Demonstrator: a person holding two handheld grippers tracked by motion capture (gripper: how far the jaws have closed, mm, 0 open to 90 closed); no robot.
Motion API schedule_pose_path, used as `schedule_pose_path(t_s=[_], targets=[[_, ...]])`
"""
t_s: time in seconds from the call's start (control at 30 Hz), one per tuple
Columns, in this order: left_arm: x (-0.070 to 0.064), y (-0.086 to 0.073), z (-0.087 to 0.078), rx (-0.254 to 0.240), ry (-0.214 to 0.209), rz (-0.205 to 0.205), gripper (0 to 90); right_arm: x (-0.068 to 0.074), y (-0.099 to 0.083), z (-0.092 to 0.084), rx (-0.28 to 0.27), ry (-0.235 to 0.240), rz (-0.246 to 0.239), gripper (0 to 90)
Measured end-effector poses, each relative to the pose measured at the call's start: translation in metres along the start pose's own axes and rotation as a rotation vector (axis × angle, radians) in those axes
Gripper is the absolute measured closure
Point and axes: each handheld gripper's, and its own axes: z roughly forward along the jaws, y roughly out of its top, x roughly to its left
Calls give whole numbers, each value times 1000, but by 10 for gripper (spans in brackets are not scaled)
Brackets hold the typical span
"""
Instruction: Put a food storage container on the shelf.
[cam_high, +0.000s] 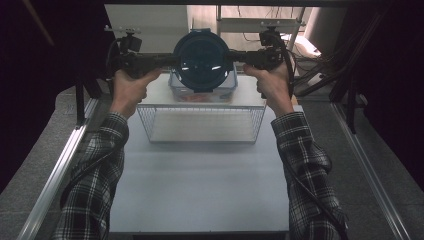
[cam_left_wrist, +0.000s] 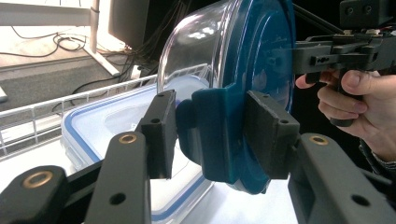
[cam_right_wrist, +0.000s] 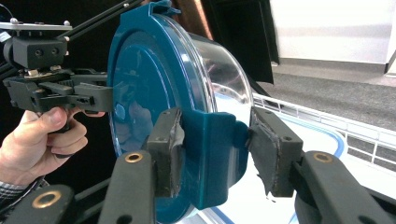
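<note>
Wire basket (cam_high: 200, 125) on my table (cam_high: 200, 185); rectangular box (cam_high: 202, 93) on its top. Above it, at 12 o'clock, the round lidded bowl (cam_high: 202, 60), tipped on edge. My left gripper (cam_high: 167, 60) at 9 o'clock and right gripper (cam_high: 239, 56) at 3 o'clock each clamp a lid tab.

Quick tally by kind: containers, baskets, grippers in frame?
Round clear containers with dark blue clip lid, tipped on its side in the air: 1
Rectangular clear containers with blue-rimmed lid, on the table: 1
White wire baskets: 1
Black two-jaw grippers, left gripper and right gripper, each clamped on a lid clip: 2
Total: 5
</note>
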Motion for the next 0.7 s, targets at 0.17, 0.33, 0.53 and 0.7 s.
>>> schedule_pose_path(t_s=[0.17,0.33,0.53,0.7], targets=[[3,1,3,-11,-8,-16,539,-3,-1,1,-15,0,15,542],[2,1,10,33,51,22,511,-4,-1,2,-14,-22,7,530],[-1,-1,18,-4,43,27,545,-4,-6,8,25,-128,-20,575],[-9,2,18,-1,110,56,539,3,-6,7,17,-173,-66,579]])
